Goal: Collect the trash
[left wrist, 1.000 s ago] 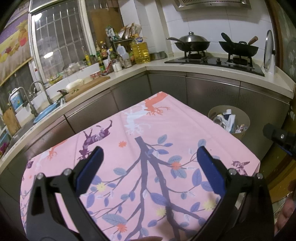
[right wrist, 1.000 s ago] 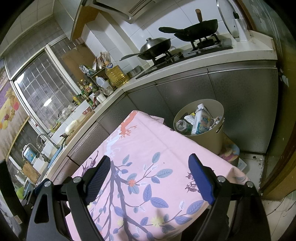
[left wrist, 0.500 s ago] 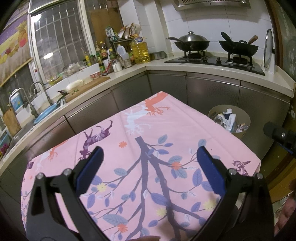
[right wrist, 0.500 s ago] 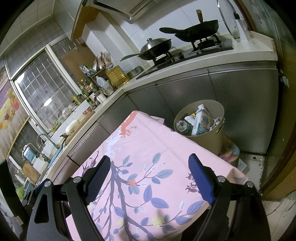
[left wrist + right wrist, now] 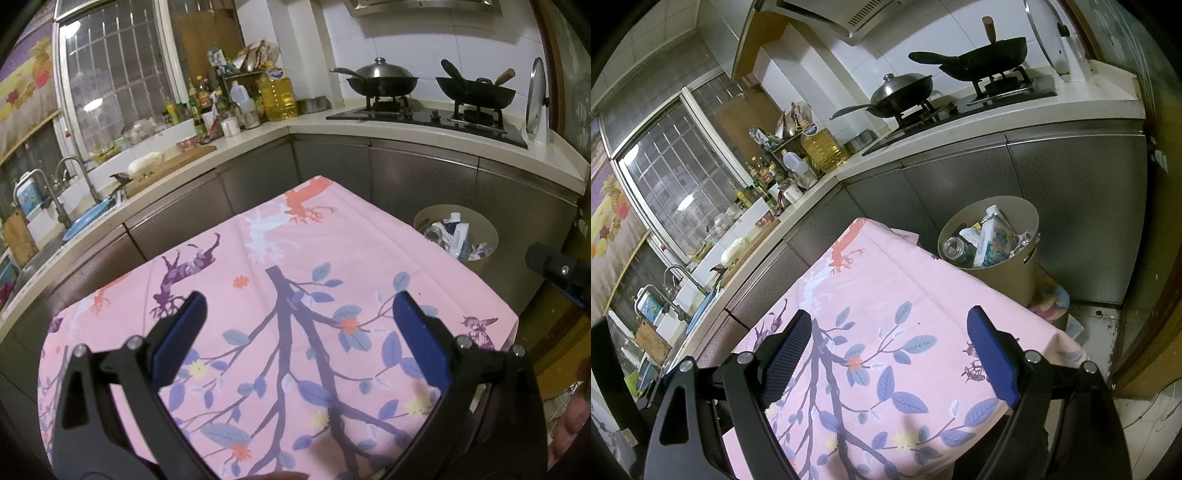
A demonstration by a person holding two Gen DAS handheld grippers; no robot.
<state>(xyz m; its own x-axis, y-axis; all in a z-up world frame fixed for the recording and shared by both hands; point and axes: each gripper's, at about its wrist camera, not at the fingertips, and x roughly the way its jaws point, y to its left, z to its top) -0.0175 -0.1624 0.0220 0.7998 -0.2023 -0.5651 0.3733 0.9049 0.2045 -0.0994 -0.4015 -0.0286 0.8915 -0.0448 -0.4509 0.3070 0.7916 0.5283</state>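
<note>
Home kitchen, woks on gas hob, sink tap, probably oil and sauce bottles on counter

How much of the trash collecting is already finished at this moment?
Done, apparently: the trash bin holds a carton, a bottle and wrappers, and no trash shows on the pink tablecloth. In hand: nothing; the left gripper and right gripper are open and empty. Left: nothing visible here.

Left gripper, black angular plastic arms with triangular cut-outs, silver screws at the joints, flat blue pads on its fingers, right gripper of matching black frame, ribbed dark-blue pads
</note>
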